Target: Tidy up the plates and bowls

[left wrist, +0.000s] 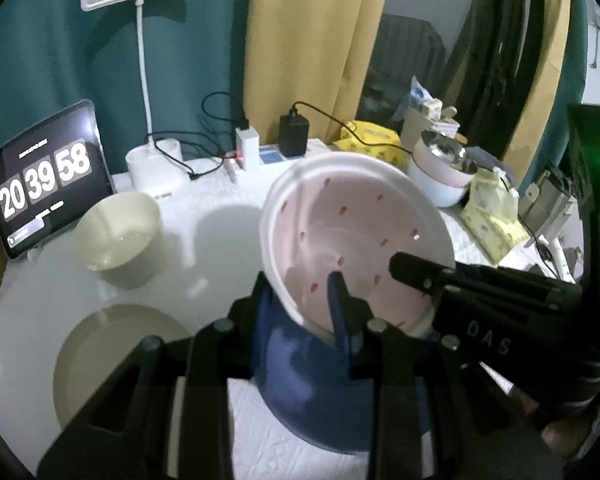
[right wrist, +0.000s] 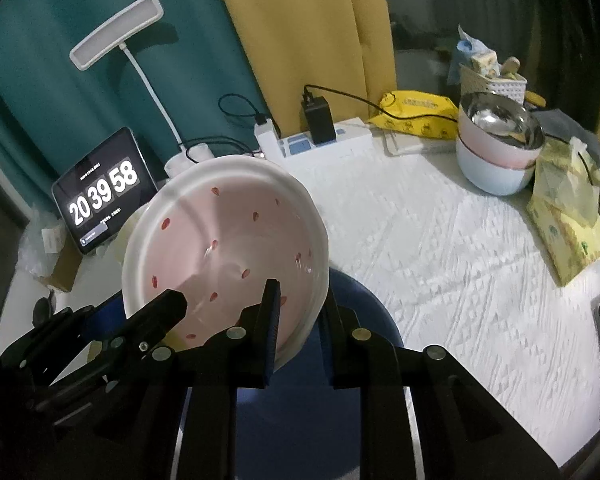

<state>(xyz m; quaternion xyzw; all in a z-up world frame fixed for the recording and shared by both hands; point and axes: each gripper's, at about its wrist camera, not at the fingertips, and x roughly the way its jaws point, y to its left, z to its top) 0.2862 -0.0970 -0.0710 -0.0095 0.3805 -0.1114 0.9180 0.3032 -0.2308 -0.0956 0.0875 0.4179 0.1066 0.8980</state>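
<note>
While tilted over a blue bowl (right wrist: 364,312), the pink plate (right wrist: 224,256), white-rimmed and dotted with red marks, is pinched at its rim by both the left gripper (left wrist: 300,304) and right gripper (right wrist: 300,316). A cream bowl (left wrist: 118,236) sits nearby.

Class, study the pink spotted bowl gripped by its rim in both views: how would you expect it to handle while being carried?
The pink spotted bowl looks rigid, holding its shape though tilted steeply. Its glossy surface suggests it could slip between the right gripper fingers, which pinch only the rim. It is probably ceramic, so breakable if dropped onto the blue plate below.
</note>
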